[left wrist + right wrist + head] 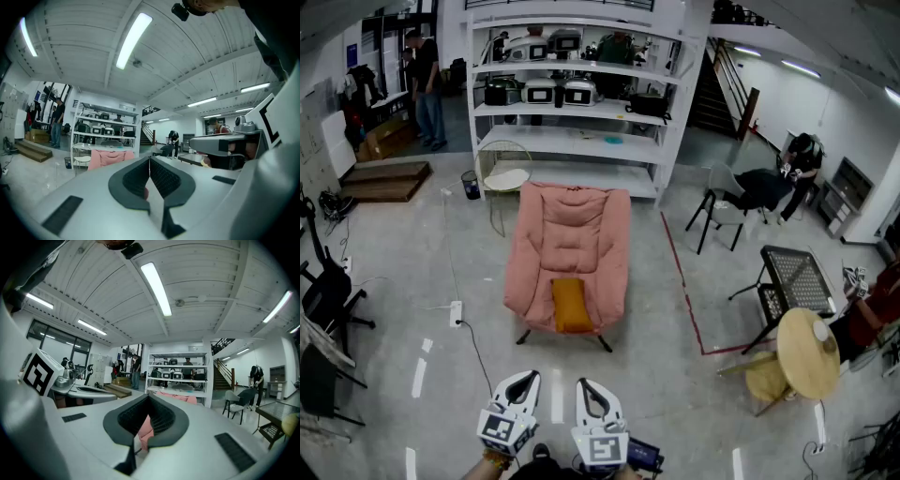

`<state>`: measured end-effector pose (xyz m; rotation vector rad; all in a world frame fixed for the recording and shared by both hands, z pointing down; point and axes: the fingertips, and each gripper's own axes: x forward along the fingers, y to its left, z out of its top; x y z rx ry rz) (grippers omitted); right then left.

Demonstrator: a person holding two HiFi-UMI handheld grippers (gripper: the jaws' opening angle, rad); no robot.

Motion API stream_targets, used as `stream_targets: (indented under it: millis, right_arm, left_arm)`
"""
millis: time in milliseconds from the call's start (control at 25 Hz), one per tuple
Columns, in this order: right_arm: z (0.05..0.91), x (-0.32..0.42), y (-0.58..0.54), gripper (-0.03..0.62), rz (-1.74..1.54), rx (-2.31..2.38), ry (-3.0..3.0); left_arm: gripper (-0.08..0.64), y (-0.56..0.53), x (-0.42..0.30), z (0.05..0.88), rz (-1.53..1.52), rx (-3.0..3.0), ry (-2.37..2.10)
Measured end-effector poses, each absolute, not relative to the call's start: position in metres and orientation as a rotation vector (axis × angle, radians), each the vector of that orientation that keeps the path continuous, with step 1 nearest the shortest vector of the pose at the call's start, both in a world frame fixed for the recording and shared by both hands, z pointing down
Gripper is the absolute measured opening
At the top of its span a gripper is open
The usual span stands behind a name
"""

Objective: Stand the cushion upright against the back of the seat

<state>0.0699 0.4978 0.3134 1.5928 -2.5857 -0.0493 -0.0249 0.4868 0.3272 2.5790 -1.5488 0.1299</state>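
Left tool (523, 378) and right tool (587, 386) are both clenched on nothing, held side by side, well apart from the pink armchair (572, 225). The orange cushion (572, 305) seems to lie flat at the seat's front, away from the backrest.

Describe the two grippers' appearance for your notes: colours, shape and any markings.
Both the left gripper and the right gripper have white, tapering shells. Their jaws are lined with black ribbed pads, and each carries a cube with black-and-white square markers.
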Motion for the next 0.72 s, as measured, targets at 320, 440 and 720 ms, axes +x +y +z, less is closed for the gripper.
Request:
stream_targets:
  millis: [320,440,720]
  right_arm:
    - [0.315,0.058,0.467,0.015,-0.021,1.580,-2.633]
    - [0.319,0.052,0.459,0.015,-0.047,1.591,-2.590]
    - [0.315,0.020,0.435,0.015,-0.122,1.605,-2.560]
  left_arm:
    - [0.015,0.465,-0.034,0.324,0.152,2.599,-1.573]
    - [0.015,0.456,-0.040,0.321,0.136,2.596,-1.583]
    - [0.015,0.430,-0.061,0.325,0.018,2.665,-1.582]
